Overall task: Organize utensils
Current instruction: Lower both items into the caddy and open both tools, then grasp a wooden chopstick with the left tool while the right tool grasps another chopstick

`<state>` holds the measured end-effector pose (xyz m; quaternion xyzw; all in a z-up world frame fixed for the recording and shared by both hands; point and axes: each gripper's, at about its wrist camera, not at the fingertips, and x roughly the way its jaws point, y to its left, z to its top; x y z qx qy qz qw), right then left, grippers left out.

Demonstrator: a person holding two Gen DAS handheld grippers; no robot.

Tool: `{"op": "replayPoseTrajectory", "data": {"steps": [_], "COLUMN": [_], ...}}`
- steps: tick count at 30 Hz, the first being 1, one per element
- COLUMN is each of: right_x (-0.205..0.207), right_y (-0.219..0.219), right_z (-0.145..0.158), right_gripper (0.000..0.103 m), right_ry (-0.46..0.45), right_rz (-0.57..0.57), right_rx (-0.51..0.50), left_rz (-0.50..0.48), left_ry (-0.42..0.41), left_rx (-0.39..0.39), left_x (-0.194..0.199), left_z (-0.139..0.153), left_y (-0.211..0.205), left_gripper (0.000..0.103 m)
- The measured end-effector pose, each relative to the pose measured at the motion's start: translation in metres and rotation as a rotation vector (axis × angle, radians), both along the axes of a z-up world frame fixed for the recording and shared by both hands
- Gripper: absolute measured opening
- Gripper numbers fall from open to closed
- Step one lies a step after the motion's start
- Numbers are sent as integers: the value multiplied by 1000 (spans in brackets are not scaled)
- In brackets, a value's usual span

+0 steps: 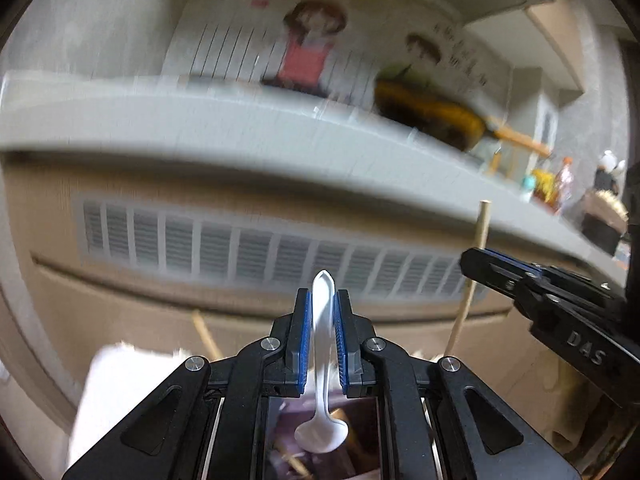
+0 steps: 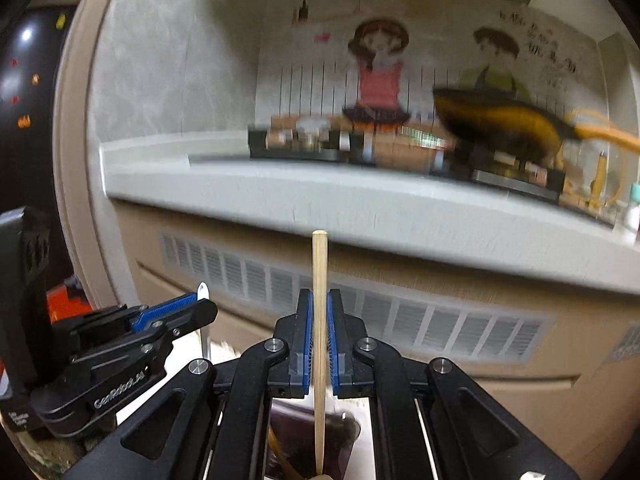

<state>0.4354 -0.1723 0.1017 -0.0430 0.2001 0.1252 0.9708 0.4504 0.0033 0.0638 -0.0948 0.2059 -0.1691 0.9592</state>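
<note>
A white plastic spoon (image 1: 322,360) stands upright between the blue pads of my left gripper (image 1: 323,295), which is shut on its handle; the bowl hangs below, toward the camera. My right gripper (image 2: 319,294) is shut on a wooden chopstick (image 2: 319,256) that sticks up above the fingers. Each gripper shows in the other's view: the right gripper (image 1: 476,258) with its chopstick (image 1: 482,226) at the right, the left gripper (image 2: 202,303) with the spoon tip (image 2: 203,289) at the left. They sit side by side, apart.
Ahead runs a grey countertop (image 2: 280,196) over a beige cabinet with a vent grille (image 1: 240,248). A dark pan with an orange handle (image 2: 500,120) sits on a stove. Bottles (image 1: 552,184) stand far right. A dark container (image 2: 292,440) with sticks lies below the grippers.
</note>
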Motion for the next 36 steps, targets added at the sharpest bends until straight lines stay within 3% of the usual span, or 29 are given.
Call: {"op": "replayPoseTrajectory", "data": {"steps": [5, 8, 9, 11, 13, 15, 17, 19, 25, 30, 36], "right_x": [22, 24, 22, 13, -1, -18, -32, -46, -87, -112, -120], "right_y": [-5, -5, -5, -6, -8, -10, -10, -10, -1, 28, 54], "right_z": [-48, -70, -77, -83, -87, -90, -95, -103, -148, -184, -205], "right_gripper": [8, 10, 13, 30, 33, 34, 46, 54, 55, 56, 56], "right_ry": [129, 190, 206, 205, 186, 178, 195, 222, 417, 533, 635], "right_rz": [26, 52, 54, 41, 31, 29, 31, 27, 69, 132, 167], "right_rx": [21, 6, -8, -25, -45, -69, -86, -96, -61, -81, -46], "left_rz": [-1, 5, -12, -2, 17, 49, 87, 123, 208, 172, 142], "left_ry": [137, 130, 145, 150, 139, 136, 156, 190, 330, 476, 504], "left_rx": [11, 52, 39, 33, 45, 68, 105, 140, 216, 194, 210], "left_x": [19, 13, 11, 4, -12, -26, -40, -57, -110, -154, -181], "left_z": [-53, -59, -59, -58, -51, -45, -44, -49, -85, -129, -144], "left_y": [1, -1, 0, 4, 13, 21, 30, 42, 83, 101, 99], "left_gripper": [13, 23, 26, 28, 29, 39, 47, 47, 48, 48, 48]}}
